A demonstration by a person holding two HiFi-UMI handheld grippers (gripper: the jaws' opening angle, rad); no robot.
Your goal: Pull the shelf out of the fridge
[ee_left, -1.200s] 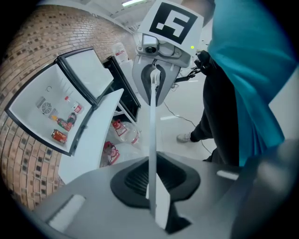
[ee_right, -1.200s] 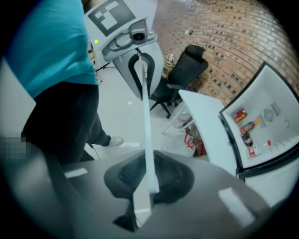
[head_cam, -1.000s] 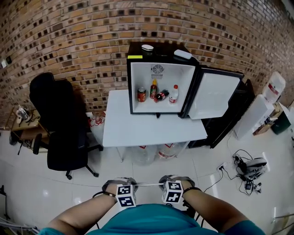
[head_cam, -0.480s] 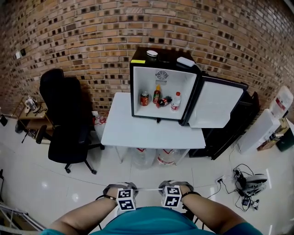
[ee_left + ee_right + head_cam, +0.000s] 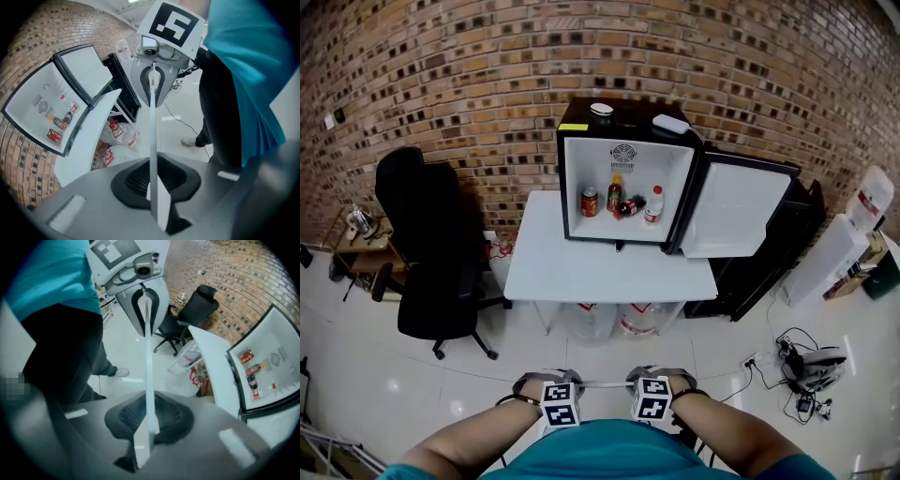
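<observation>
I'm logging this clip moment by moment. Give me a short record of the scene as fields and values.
fridge: on the white table, door swung open to the right
inside fridge: a can and bottles on the floor of the fridge
shelf: out of the fridge, held edge-on between both grippers, near the person's body
left hand-held gripper: shut on one end of the shelf
right hand-held gripper: shut on the other end
chair: black, left of the table
</observation>
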